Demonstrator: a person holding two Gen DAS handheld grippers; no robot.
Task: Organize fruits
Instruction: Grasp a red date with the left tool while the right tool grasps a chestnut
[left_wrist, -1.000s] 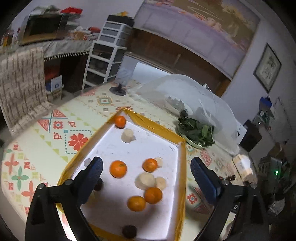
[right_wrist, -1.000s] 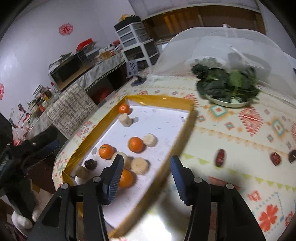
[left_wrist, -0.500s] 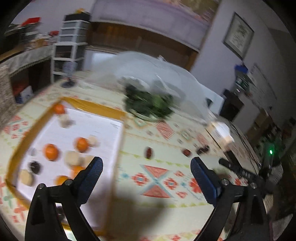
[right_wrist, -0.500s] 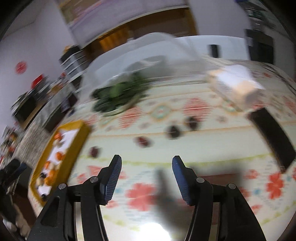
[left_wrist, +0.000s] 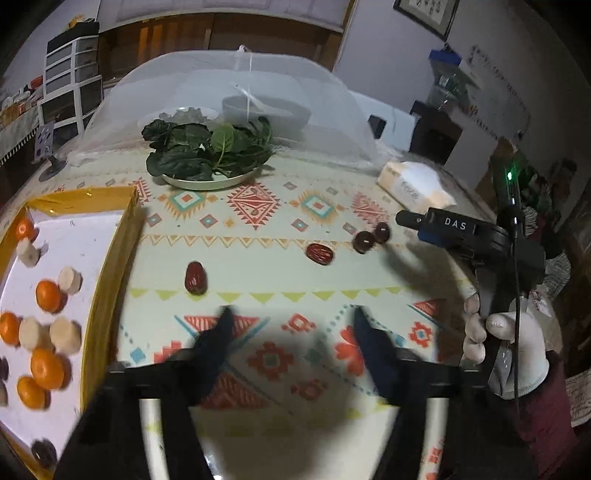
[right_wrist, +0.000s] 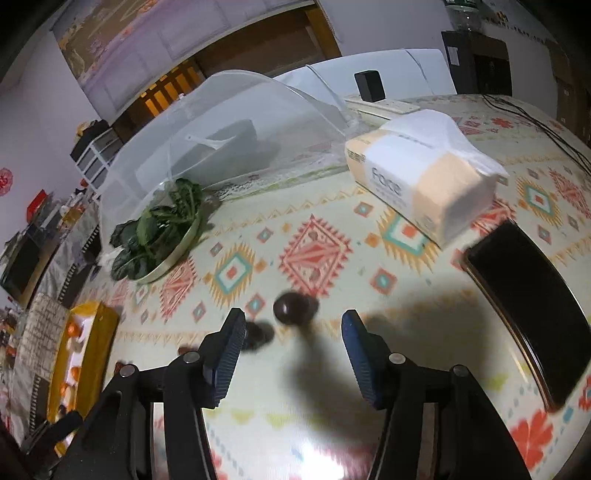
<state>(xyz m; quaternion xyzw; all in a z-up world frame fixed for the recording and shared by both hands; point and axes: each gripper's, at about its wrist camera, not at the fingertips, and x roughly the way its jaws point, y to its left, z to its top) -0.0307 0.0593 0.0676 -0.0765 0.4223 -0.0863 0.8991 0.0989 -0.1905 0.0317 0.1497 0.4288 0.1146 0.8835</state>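
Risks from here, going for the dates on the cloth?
1. The round date ahead of the right gripper looks likely to roll if a finger nudges it.
2. A second date sits right by the left finger and could get bumped.
3. The phone lies close on the right.

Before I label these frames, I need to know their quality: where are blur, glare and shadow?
Left wrist view: the left gripper, whose jaws have just been closing on nothing, is smeared by motion blur; its shadow darkens the tablecloth. Right wrist view: the dark fruit ahead of the right gripper is slightly blurred; glare whitens the cloth at the bottom edge. Both views show fisheye bending.
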